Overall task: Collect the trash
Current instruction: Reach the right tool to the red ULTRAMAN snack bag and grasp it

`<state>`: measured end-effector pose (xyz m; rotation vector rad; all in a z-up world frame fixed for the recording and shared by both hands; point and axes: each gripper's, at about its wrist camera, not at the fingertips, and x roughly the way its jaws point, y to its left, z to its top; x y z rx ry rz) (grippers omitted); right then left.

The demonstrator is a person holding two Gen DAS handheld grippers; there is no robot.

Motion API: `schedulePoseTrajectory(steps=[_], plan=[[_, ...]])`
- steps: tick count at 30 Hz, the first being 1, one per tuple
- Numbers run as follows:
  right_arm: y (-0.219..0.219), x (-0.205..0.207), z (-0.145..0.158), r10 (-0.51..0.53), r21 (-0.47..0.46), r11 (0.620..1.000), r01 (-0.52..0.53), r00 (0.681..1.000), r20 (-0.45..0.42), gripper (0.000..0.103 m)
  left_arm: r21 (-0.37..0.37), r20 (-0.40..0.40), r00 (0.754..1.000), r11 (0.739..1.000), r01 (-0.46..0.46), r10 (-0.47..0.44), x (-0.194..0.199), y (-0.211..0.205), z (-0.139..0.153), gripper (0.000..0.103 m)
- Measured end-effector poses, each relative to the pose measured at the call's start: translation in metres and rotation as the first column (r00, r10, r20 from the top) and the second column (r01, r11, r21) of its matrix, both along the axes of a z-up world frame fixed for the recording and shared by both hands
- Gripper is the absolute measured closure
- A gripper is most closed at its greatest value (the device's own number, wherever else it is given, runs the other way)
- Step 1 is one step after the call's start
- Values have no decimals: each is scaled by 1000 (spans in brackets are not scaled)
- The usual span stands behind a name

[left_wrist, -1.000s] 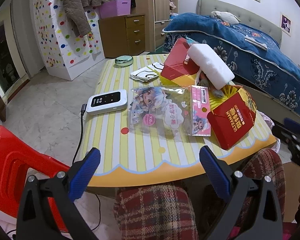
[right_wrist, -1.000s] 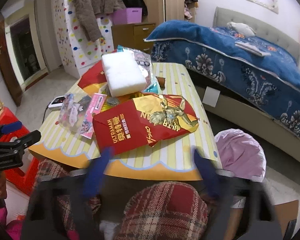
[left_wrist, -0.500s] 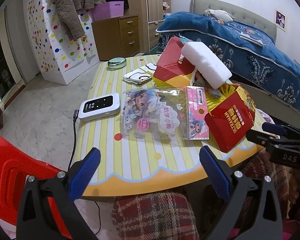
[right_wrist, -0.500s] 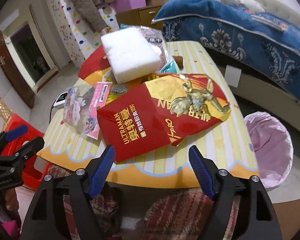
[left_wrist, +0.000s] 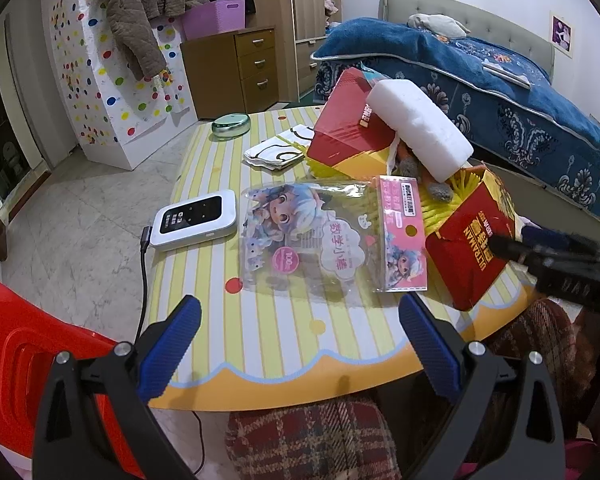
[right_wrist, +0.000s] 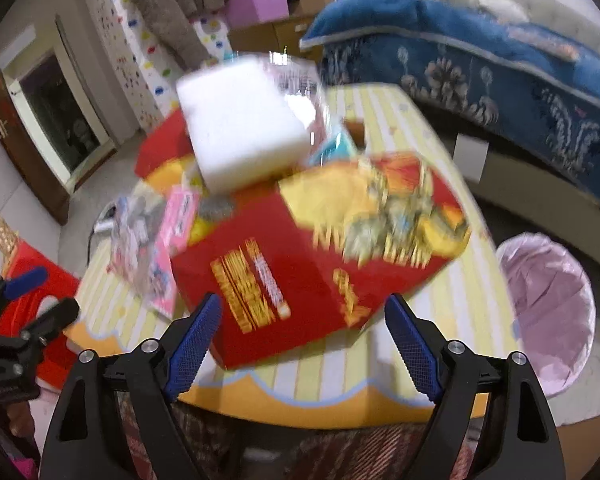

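Observation:
Trash lies on a yellow striped table: a clear cartoon-girl packet, a red and gold Ultraman box that also shows in the left wrist view, a white foam block resting on a second red box, and a folded wrapper. My left gripper is open and empty over the near table edge, in front of the packet. My right gripper is open and empty, its fingers on either side of the near end of the Ultraman box. This view is blurred.
A white device with a black cable lies at the table's left. A green round tin sits at the far edge. A bin lined with a pink bag stands right of the table. A red chair is left, a bed behind.
Both grippers have moved forward toward the table. The right gripper has closed in on the Ultraman box, which now fills the space between its open fingers. Nothing has been picked up.

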<state>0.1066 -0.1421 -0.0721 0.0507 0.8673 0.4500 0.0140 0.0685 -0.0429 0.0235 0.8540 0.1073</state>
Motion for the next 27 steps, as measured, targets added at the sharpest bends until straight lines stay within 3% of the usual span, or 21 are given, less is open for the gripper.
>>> schedulePoseTrajectory(steps=[5,9,14,23,27], plan=[[0,7,6,-8,-32,999,8,1000,-4,29,-6,-5,1000,1000,6,-6,1,-2,-1,7],[-6,2,-5,-20,-15,1000,19,998,-58,22,-6,-2,1000,1000,11,-11,-1,-1,-1,7],[2,-2,-23,14,-20,1000,-17,994,-111,22,-8,-9,1000,1000,14,-14,-1,-2,-3,7],[18,5,-24,51,29,998,-48,993,-110,18,-4,-8,1000,1000,4,-4,0,-1,-2,7],[7,4,-6,33,61,998,-31,999,-32,21,-5,-4,1000,1000,6,-6,1,-2,-2,7]])
